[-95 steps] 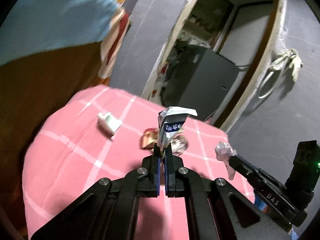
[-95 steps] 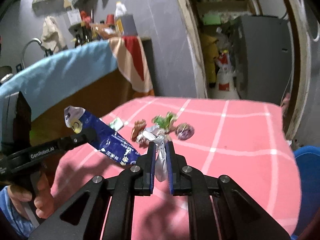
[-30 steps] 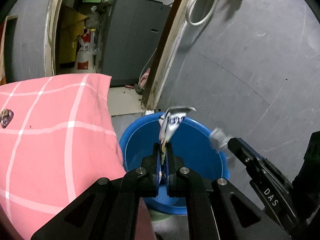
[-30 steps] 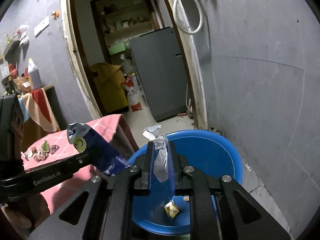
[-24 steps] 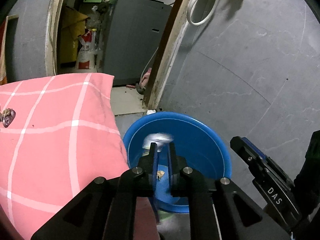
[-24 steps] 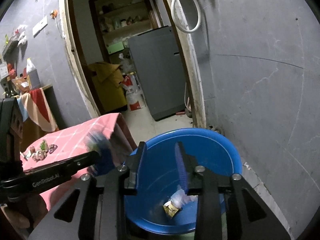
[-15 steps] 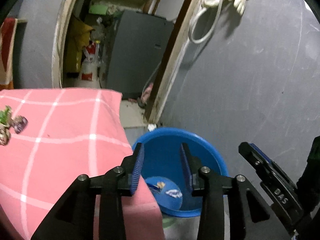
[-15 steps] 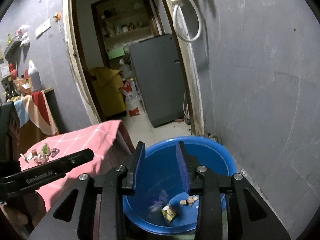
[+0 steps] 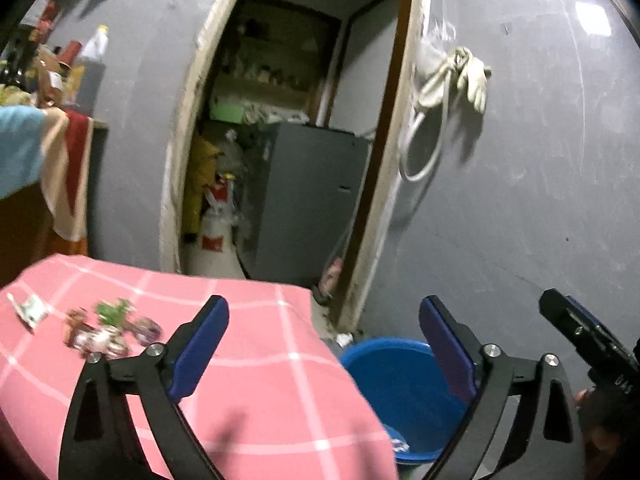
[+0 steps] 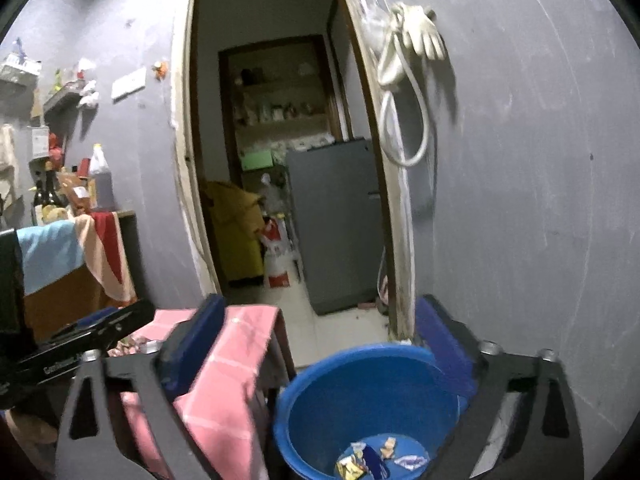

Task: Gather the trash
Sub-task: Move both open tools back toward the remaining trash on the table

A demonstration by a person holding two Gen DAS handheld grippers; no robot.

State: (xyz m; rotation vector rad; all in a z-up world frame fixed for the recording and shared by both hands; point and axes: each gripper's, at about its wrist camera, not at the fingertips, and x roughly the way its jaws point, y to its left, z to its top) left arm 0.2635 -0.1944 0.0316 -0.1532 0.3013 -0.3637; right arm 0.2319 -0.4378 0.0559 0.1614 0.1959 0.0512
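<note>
**Both jaws empty over the bucket, more wrappers waiting on the pink cloth**

Nearest to me, the left gripper (image 9: 324,344) has its jaws spread wide with nothing between them; they have just been opening. The right gripper (image 10: 316,344) is the same: jaws just opened, standing wide apart, nothing pinched. Each shows in the other's view as a dark arm at the edge.

Just beyond and below them sits the blue bucket (image 10: 312,396) on the floor, right beside the corner of the counter under its pink checked cloth (image 9: 256,392). In the bottom of the bucket lie the dropped wrappers (image 10: 376,460); I count about four or five scraps, too small to separate surely.

Farther along the cloth is the remaining trash: a cluster of wrappers (image 9: 108,330), blurred, perhaps four, and one pale green-and-white piece (image 9: 30,308) lying a little apart from them.

The step now, as I judge it, is swinging both grippers across to that cluster. It would go best keeping the jaws wide until they straddle a single wrapper, coming down low to the cloth and pinching a raised crinkle rather than the fabric, one piece per gripper.

Beyond everything, the doorway opens on one grey fridge (image 9: 304,204), and one pale glove (image 9: 470,76) with a looped hose hangs on the wall.
</note>
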